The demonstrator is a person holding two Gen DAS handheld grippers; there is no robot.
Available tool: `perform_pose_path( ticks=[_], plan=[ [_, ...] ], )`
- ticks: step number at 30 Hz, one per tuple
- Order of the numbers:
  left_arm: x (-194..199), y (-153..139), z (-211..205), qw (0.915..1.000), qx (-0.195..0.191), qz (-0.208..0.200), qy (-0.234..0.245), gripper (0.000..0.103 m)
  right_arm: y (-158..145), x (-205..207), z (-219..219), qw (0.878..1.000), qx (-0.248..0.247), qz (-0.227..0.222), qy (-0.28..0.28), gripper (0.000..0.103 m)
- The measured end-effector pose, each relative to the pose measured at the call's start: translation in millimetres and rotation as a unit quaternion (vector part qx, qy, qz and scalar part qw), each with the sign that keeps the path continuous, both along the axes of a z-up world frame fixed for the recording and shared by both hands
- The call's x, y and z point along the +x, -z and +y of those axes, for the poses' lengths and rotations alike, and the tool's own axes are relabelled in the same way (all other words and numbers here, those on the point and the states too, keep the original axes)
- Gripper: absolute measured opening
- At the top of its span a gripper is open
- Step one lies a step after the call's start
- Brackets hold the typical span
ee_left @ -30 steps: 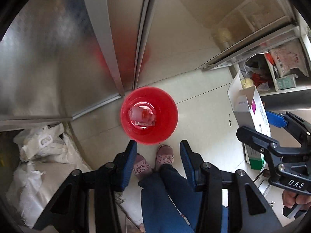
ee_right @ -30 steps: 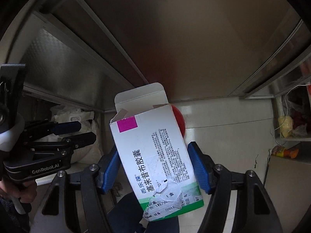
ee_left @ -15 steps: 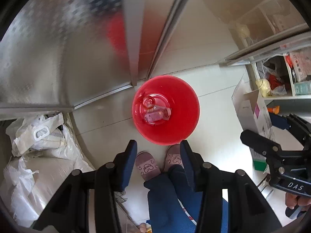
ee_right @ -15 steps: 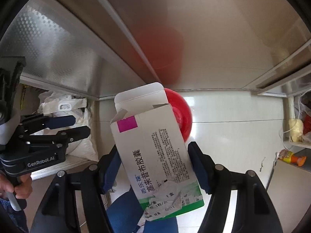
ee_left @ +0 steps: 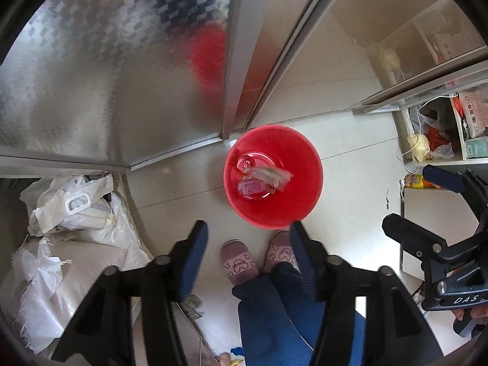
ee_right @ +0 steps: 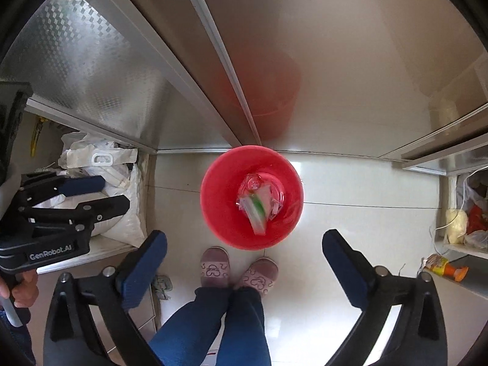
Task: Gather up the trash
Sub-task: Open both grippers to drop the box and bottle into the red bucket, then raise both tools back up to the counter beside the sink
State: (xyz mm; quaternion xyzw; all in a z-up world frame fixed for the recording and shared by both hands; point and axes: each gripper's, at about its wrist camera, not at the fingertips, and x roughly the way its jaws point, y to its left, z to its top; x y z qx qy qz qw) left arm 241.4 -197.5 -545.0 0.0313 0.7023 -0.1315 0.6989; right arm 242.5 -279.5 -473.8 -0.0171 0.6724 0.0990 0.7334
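- Left wrist view, looking straight down: the left gripper (ee_left: 248,248) hangs above the pale tiled floor (ee_left: 350,189) with its blue-padded jaws apart and nothing between them; they have just been opening a little wider.
- Beyond the fingertips a red bucket (ee_left: 311,183) stands on the floor against the foot of the metal cabinet doors (ee_left: 100,91). In its bottom lie clear plastic scraps and a small pink-labelled piece.
- The person's two pink slippers (ee_left: 239,263) stand just beside the bucket's near rim. White sacks (ee_left: 76,213) fill the open compartment at left.
- At the right edge the other tool shows, jaws spread and bare.
- Right wrist view, also pointing down: the right gripper (ee_right: 244,263) has just been opening to a wide spread and grasps nothing.
- A white carton with a green stripe (ee_right: 257,210), blurred, sits inside the bucket (ee_right: 219,207) among the clear plastic, so the trash looks delivered.
- To finish the drop well, I would keep both tools centred over the bucket's mouth with the jaws released until the carton lies still, then lift straight up, clear of the rim, so nothing is knocked out.
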Motion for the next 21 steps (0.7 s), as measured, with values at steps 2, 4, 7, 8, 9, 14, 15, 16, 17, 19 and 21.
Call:
perform_pose_path(
  ticks=[2,4,7,8,9,14,15,16,17,19,21],
  plan=[
    [-3.2,-4.5,-1.7,1.0,-0.004,0.001,0.004,0.069,-3.1,-2.0,0.5,1.0,-0.002,0.0,0.001,0.102],
    [-6.0,-9.7,-0.2,1.0,-0.007,-0.002,0.006,0.072,-9.4,-5.0,0.2,1.0,-0.002,-0.001,0.001,0.102],
    [-10.2,-24.3,2.4,0.9999,-0.007,-0.008,0.007,0.073,-19.3,-9.1,8.4,1.0,-0.005,-0.002,0.001,0.102],
    [-11.5,-30.3,3.4,0.9999,-0.007,-0.012,0.007,0.073,-25.0,-10.0,10.0,1.0,-0.006,-0.004,-0.002,0.102],
    [-13.3,-39.0,3.7,0.9998,-0.007,-0.016,0.007,0.073,-32.2,-11.6,10.9,1.0,-0.007,-0.006,-0.003,0.102],
    [-20.3,-90.3,6.2,0.9993,-0.008,-0.03,0.018,0.079,-82.9,-18.7,15.4,1.0,-0.006,-0.02,-0.01,0.102],
    [-21.3,-103.4,7.1,0.9993,-0.006,-0.032,0.017,0.079,-95.9,-20.4,16.7,1.0,-0.008,-0.024,-0.015,0.102],
    [-22.6,-117.5,8.5,0.9991,-0.005,-0.038,0.017,0.08,-108.8,-21.7,18.3,0.999,-0.011,-0.029,-0.02,0.102],
    [-24.2,-131.6,9.8,0.9989,-0.006,-0.043,0.017,0.082,-122.0,-23.1,20.4,0.999,-0.015,-0.036,-0.025,0.102],
    [-27.6,-158.0,11.8,0.9983,-0.004,-0.056,0.019,0.085,-149.0,-24.7,21.3,0.998,-0.013,-0.045,-0.035,0.102],
    [-31.0,-182.1,14.3,0.9974,0.001,-0.07,0.014,0.085,-174.3,-25.7,22.0,0.997,-0.019,-0.055,-0.041,0.102]
  ],
)
